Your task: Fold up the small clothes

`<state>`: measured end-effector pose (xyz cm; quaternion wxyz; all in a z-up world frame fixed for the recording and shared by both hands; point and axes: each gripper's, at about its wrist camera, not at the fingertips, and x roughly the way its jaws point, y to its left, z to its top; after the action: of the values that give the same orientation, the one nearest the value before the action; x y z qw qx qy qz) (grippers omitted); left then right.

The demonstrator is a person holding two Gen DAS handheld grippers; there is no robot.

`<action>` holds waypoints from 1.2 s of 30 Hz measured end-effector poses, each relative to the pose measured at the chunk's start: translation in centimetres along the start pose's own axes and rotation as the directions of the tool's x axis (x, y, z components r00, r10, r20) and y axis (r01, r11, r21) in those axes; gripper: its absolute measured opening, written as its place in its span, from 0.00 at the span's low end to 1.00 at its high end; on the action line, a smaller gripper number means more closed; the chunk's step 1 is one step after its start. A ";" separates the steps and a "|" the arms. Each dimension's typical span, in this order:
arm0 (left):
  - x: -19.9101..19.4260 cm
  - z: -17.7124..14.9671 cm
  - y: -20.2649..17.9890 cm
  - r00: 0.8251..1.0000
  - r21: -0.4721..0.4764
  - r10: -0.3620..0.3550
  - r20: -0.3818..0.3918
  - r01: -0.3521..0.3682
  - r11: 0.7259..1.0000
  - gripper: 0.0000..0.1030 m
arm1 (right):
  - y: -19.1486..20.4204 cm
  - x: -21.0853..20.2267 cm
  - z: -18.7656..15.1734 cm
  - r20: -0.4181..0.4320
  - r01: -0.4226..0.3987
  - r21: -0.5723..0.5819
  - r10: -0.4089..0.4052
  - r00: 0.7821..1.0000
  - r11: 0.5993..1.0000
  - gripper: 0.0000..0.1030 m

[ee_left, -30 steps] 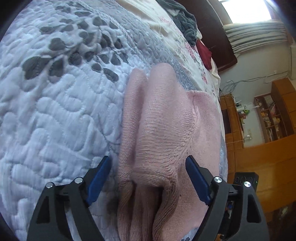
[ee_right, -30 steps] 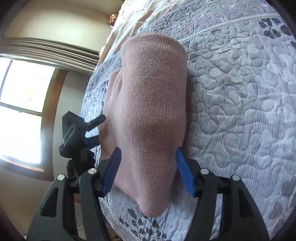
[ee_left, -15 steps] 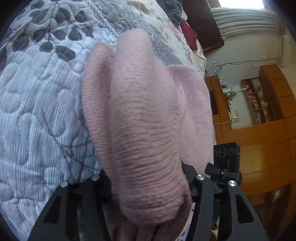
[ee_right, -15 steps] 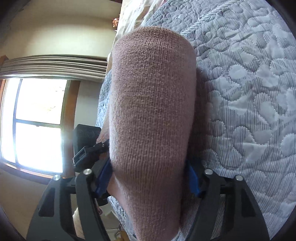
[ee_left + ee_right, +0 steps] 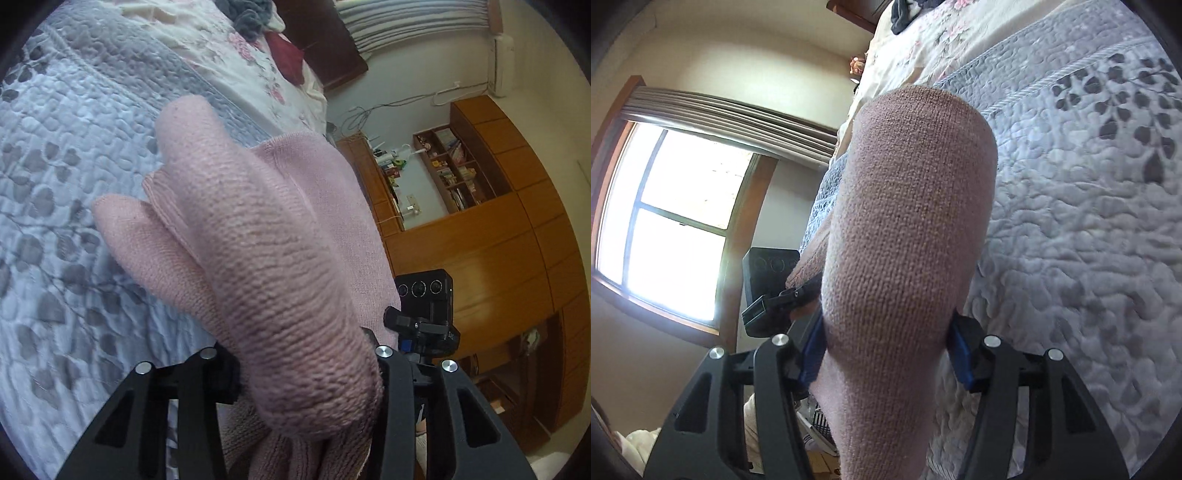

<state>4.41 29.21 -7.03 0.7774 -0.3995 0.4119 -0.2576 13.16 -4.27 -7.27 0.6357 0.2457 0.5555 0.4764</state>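
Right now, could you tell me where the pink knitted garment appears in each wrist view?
Left wrist: pink knitted garment fills the centre, bunched between the left gripper fingers.
Right wrist: it runs down the middle, between the right gripper fingers.
Shared landmark: the grey leaf-print quilt.

The pink knit (image 5: 266, 258) covers the left gripper's (image 5: 306, 373) fingertips and blurs close to the lens; its lower end runs off the bottom edge. In the right wrist view the knit (image 5: 905, 258) hides most of both blue pads (image 5: 960, 354). Items on the shelf (image 5: 454, 166) are too small to tell.
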 end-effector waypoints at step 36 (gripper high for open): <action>-1.1 -18.2 -5.6 0.848 0.142 0.528 0.041 -0.528 0.837 0.57 | -5.7 -6.4 -19.6 0.025 0.198 0.152 -0.204 0.979 0.968 0.60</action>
<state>-11.95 19.52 -8.07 0.8456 -0.2119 0.4859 -0.0634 -2.93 -16.54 -14.15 0.6718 0.2443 0.5984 0.3617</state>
